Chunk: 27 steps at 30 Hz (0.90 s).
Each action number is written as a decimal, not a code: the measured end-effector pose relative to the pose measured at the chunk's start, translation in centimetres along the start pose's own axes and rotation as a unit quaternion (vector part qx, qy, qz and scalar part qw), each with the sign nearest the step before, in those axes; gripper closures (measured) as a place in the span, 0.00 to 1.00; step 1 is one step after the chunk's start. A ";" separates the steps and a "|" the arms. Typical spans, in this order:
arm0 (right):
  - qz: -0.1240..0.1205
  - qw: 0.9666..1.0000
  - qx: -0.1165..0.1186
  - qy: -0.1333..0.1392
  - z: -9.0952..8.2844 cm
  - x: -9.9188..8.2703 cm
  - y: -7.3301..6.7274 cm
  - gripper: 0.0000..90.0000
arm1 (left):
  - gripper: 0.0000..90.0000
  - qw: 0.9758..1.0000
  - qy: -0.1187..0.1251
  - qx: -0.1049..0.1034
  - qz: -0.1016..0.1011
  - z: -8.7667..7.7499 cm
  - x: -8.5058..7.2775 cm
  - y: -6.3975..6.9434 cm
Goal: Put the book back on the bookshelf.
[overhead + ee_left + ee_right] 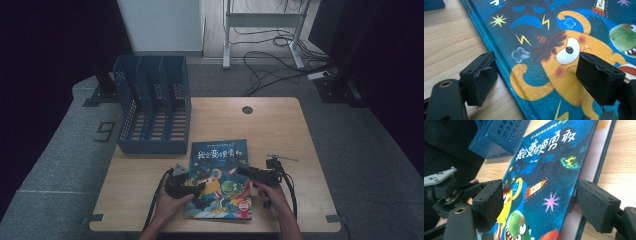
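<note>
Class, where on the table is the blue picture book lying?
In the high view, the blue picture book lies at the wooden table's near edge, just in front of the blue file rack.

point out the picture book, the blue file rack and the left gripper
picture book [220,172]: high view, middle of its cover
blue file rack [181,107]: high view, its right side wall
left gripper [536,75]: left gripper view, midway between its open fingertips

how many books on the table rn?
1. The picture book lies flat at the table's near edge, between the left gripper and right gripper. The blue file rack's slots look empty, though their depths are partly hidden.
</note>
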State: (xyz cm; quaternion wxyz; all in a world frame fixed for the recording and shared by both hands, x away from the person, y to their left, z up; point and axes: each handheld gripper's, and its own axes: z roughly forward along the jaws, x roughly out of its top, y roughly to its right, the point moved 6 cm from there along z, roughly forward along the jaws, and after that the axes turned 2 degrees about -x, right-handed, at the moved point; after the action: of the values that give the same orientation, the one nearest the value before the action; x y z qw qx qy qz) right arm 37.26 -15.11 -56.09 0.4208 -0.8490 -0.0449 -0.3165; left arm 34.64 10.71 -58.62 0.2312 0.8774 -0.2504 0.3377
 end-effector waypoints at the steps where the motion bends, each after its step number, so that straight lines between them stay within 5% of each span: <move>1: 0.003 1.000 0.005 0.002 -0.1 0.1 0.0 0.26 | 0.18 1.000 0.000 -0.002 -0.002 0.0 0.0 0.0; 6: 0.013 1.000 0.025 0.007 -0.3 0.2 -0.1 0.28 | 0.18 1.000 0.001 -0.009 -0.008 -0.1 0.1 -0.2; 9: 0.023 0.997 0.077 -0.011 0.3 -0.2 -0.8 0.37 | 0.18 1.000 0.001 -0.022 -0.017 -0.3 0.1 -0.4; 13: -0.011 1.000 0.018 -0.007 1.4 -0.4 -1.1 0.39 | 0.18 1.000 -0.002 -0.016 -0.008 -0.2 0.0 -0.3; 15: -0.038 0.999 -0.021 0.001 1.5 -0.3 -0.7 0.40 | 0.18 1.000 -0.002 -0.013 -0.005 -0.2 0.0 -0.2; 18: -0.056 0.997 -0.048 0.012 1.7 0.0 -0.2 0.43 | 0.18 1.000 -0.003 -0.011 -0.002 -0.2 0.0 -0.2; 27: -0.077 0.996 -0.045 0.001 3.0 1.1 0.7 0.58 | 0.18 1.000 -0.004 -0.015 -0.005 -0.2 0.0 -0.2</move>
State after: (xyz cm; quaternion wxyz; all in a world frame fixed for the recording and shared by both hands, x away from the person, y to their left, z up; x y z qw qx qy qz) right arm 39.87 -13.57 -57.30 0.3570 -0.8606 -0.0952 -0.3505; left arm 34.67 11.04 -58.53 0.2448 0.8763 -0.2518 0.3298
